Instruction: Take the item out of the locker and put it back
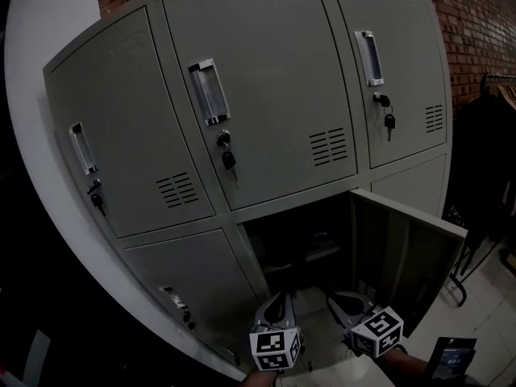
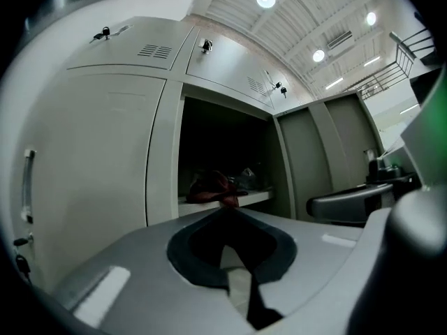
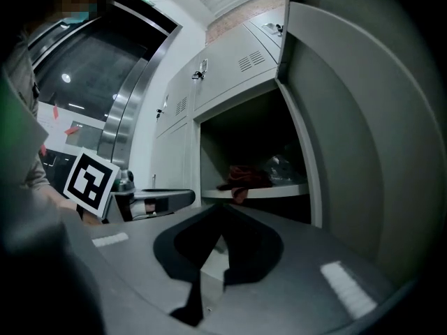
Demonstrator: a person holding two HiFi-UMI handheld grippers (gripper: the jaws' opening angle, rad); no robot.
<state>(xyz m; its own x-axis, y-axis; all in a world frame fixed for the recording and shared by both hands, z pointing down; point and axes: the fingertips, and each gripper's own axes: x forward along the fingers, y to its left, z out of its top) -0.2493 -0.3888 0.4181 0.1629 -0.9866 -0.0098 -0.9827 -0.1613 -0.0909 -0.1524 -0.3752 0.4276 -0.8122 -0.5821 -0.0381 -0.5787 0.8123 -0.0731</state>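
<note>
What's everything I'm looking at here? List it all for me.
lockers: six, grey, two rows
open door: one, grey, lower middle locker, swung right
red item: one, red, on shelf inside open locker
shiny bundle: one, pale, right of red item
keys: three, dark, hanging in upper locks
brick wall: one, red-brown, upper right
left gripper: one, grey, shut, empty
right gripper: one, grey, shut, empty

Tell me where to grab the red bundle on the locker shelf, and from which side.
Grip the red bundle by the fold that droops over the front edge of the shelf. It sticks out and looks soft enough to pinch. Come straight in from the open front, level, probably keeping left of the open door.
</note>
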